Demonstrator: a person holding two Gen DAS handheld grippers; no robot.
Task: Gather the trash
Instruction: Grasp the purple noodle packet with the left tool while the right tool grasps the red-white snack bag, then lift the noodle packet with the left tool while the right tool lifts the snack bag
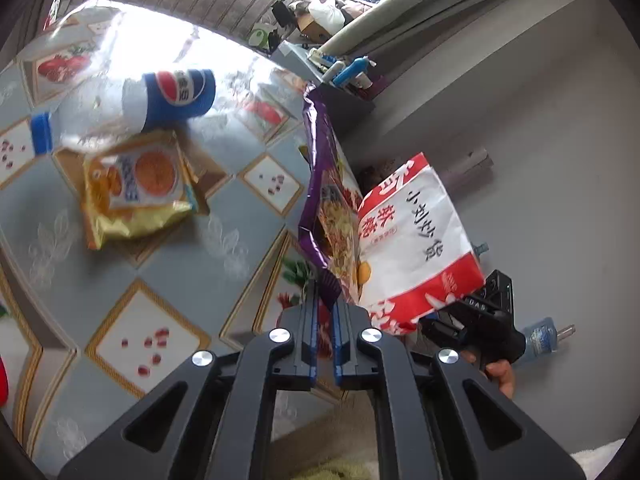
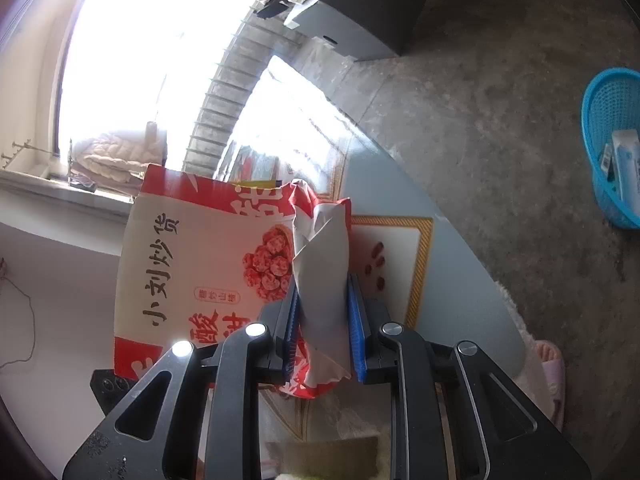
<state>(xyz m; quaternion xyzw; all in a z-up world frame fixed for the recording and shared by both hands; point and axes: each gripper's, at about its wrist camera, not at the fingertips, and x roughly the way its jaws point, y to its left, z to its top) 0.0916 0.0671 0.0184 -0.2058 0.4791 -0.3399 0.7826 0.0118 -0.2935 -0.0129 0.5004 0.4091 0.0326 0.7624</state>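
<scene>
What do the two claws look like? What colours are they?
Both look alike. The left claw and the right claw have black, angular frames with triangle-shaped cut-outs and shiny round silver bolts. Their fingers carry ridged blue pads. White letters mark the right claw's black body, seen from the left camera. No cables or sleeves show.

The left gripper point(image 1: 325, 308) pinches a crinkled purple foil snack wrapper point(image 1: 320, 184) off the table. A red-and-white paper snack bag point(image 1: 416, 240) hangs just beside it, above the patterned blue vinyl tablecloth point(image 1: 160, 256).
</scene>
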